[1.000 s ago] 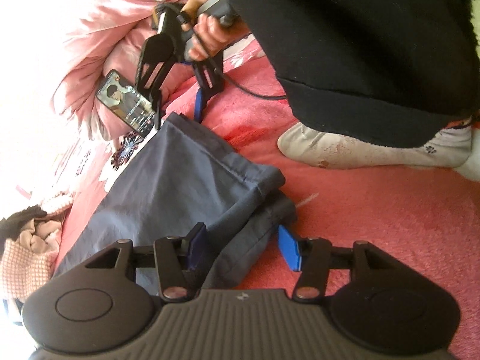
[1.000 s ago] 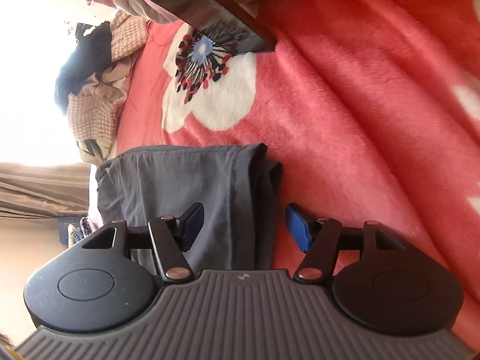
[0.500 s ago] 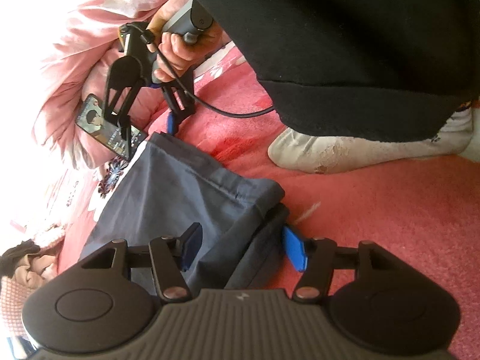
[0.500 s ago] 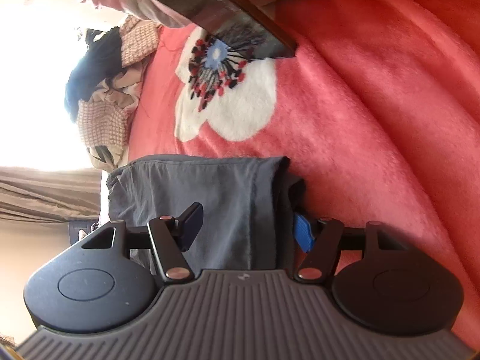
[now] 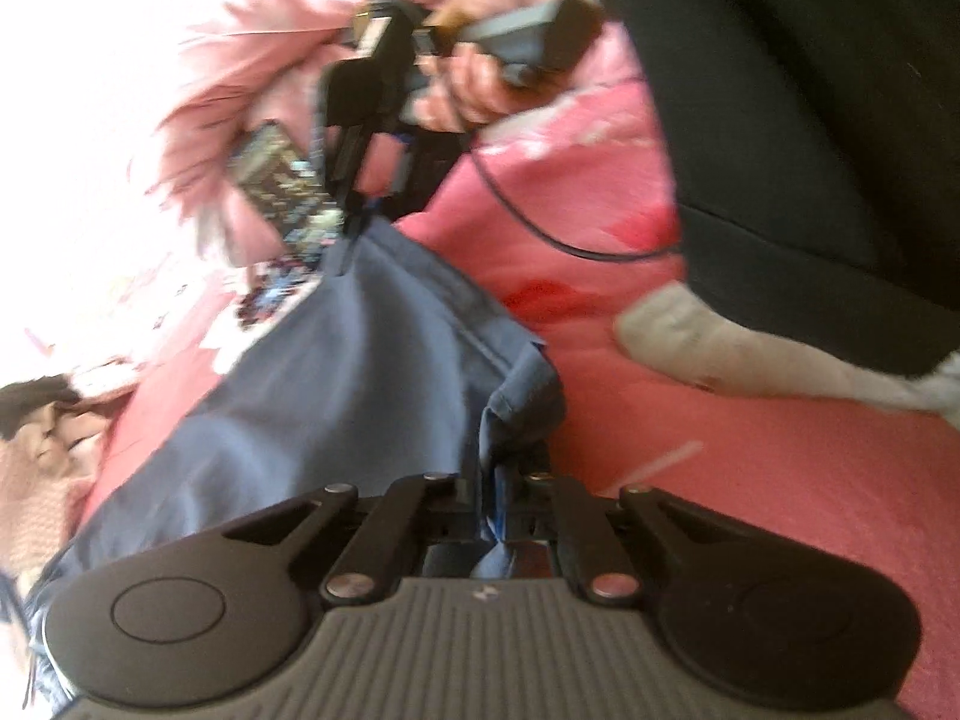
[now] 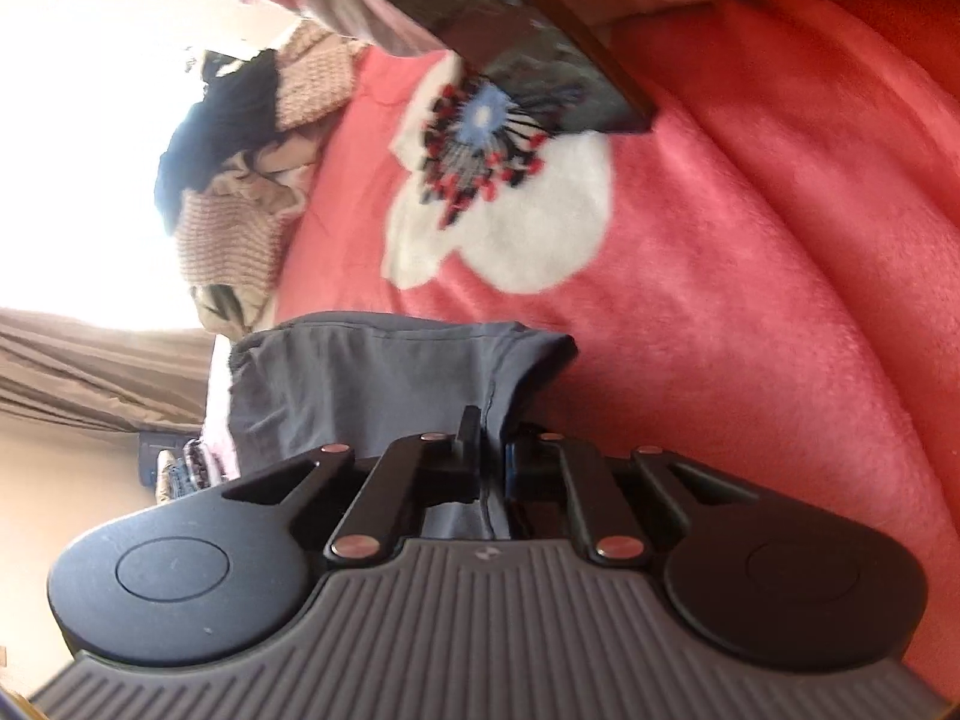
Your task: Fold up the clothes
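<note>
Pink fleece blanket (image 6: 750, 312) w/ a white flower print covers the bed; a heap of clothes (image 6: 240, 180) sits far left by the bright window, a phone (image 6: 480, 30) leans on the pillow up top. Grey-blue garment (image 5: 360, 372) lies partly folded on the blanket, between both tools. Left gripper (image 5: 498, 498): jaws pressed together, pinching the near corner of the garment, cloth bunched between them. Right gripper (image 6: 492, 468): jaws likewise closed on the opposite corner edge, fabric running down through the gap. In the left view the right hand (image 5: 474, 90) holds its tool at the far end, garment looking stretched between the two. To do it well, I'd say: keep both pinches firm, lift evenly so the edge stays taut, carry both corners over together & lay them square on the far hem; watch the phone, close to the cloth. Frames are blurry, so layer count inside each pinch is unclear.
</note>
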